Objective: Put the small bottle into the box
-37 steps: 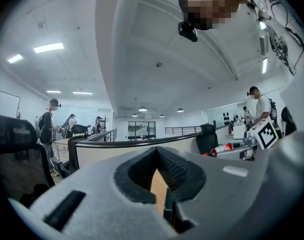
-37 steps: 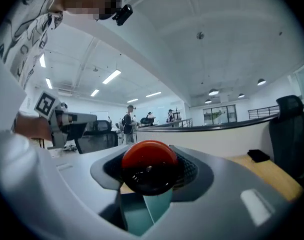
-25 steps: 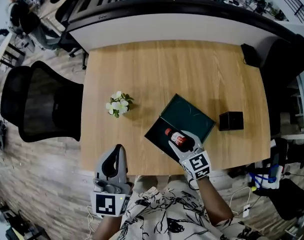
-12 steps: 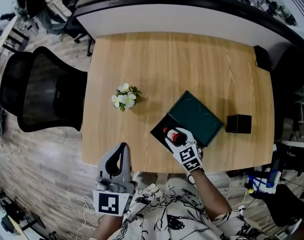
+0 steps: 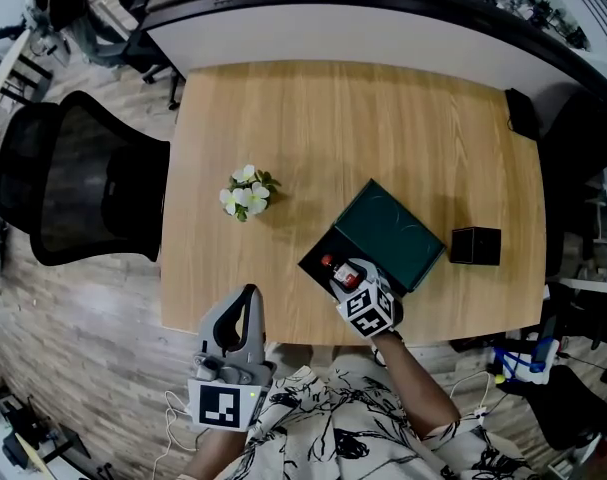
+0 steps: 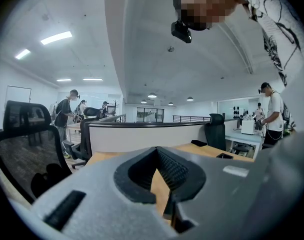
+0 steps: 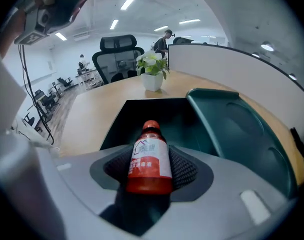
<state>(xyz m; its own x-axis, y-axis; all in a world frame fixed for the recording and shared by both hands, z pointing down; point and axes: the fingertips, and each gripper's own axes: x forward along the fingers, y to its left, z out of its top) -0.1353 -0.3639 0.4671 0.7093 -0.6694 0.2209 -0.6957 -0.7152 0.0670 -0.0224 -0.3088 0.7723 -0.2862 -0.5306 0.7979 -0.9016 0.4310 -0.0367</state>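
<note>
right claw (image 5: 351, 280): clenched on the small red-capped bottle of red liquid with a white label (image 7: 150, 154). the bottle sits between the textured pads, cap pointing forward, away from the claw. directly ahead of and below the jaws: the open dark green box (image 7: 116, 121); its moulded green lid (image 7: 242, 129) stands open to the claw's right. beyond the box: a white pot of white flowers (image 7: 153, 71) on the light wooden table (image 5: 333, 128). left claw (image 5: 247, 298): jaws together, empty, held off the table's near edge.
</note>
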